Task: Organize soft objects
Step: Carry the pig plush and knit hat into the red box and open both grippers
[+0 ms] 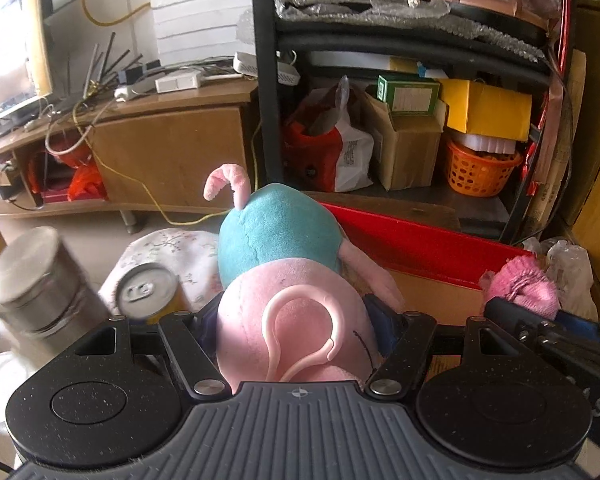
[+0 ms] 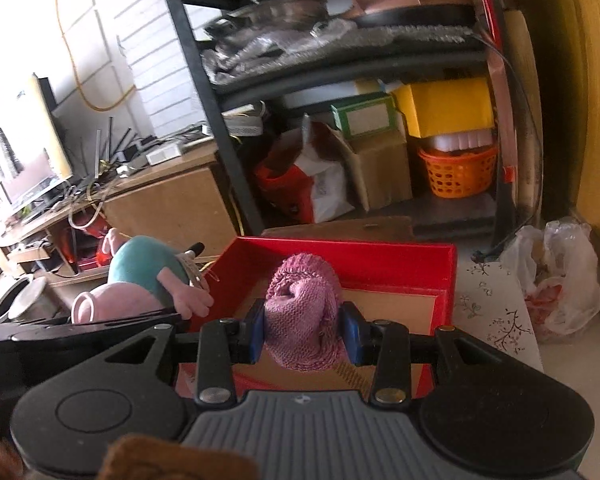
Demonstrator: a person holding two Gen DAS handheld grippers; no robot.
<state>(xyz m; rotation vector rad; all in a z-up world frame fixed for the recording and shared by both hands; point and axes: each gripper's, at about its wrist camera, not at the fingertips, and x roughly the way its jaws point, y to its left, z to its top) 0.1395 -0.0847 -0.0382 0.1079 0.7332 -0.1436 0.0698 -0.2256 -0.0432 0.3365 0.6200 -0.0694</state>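
Observation:
My left gripper (image 1: 296, 328) is shut on a pink pig plush toy in a teal dress (image 1: 284, 264), held in the air left of a red box (image 1: 412, 240). The plush also shows in the right wrist view (image 2: 140, 276). My right gripper (image 2: 304, 328) is shut on a pink knitted piece (image 2: 304, 312) and holds it over the red box (image 2: 340, 252), whose floor is brown cardboard. The knitted piece shows at the right in the left wrist view (image 1: 520, 284).
A drink can (image 1: 148, 292) and a steel canister (image 1: 36, 280) stand at the left on a floral cloth (image 1: 172, 248). A black shelf rack (image 1: 400, 120) with boxes, bags and an orange basket (image 1: 480, 168) is behind. A plastic bag (image 2: 556, 280) lies at the right.

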